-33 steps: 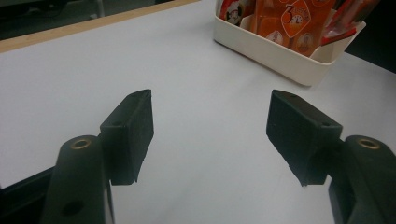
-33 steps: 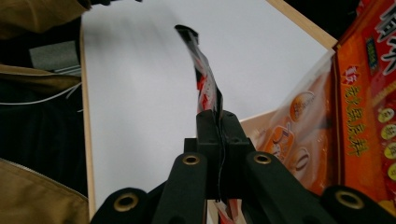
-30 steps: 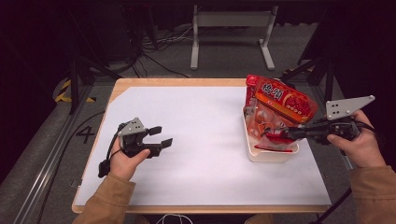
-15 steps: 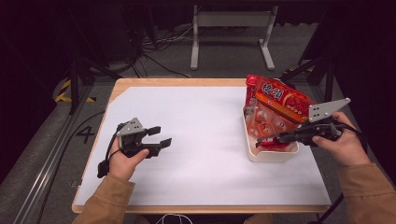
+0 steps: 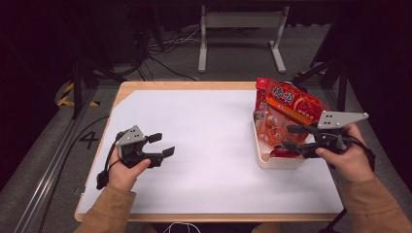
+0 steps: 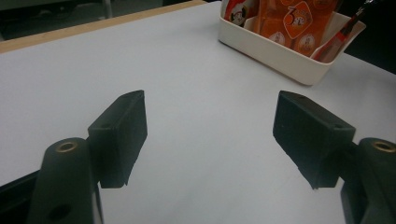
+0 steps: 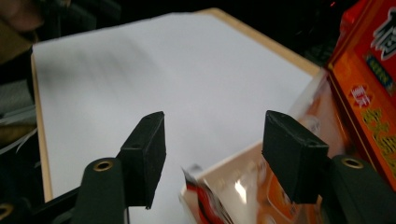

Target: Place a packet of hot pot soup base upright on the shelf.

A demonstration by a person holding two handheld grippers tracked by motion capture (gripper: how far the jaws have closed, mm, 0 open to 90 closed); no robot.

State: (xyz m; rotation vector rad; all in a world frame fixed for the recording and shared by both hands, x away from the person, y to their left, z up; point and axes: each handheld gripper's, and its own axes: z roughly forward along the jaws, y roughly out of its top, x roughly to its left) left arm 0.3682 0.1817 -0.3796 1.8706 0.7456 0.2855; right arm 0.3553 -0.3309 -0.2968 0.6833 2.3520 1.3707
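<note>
The right gripper hovers over the near edge of the white bin at the table's three o'clock side — its jaws have just been opening and now stand apart, pressing on nothing, with a corner of a snack packet below them in the right gripper view. The red snack bags stand upright in the bin, leaning toward one o'clock and crowding it. The left gripper rests at eight o'clock on the white table, jaws apart and bare between — well apart from the bin.
</note>
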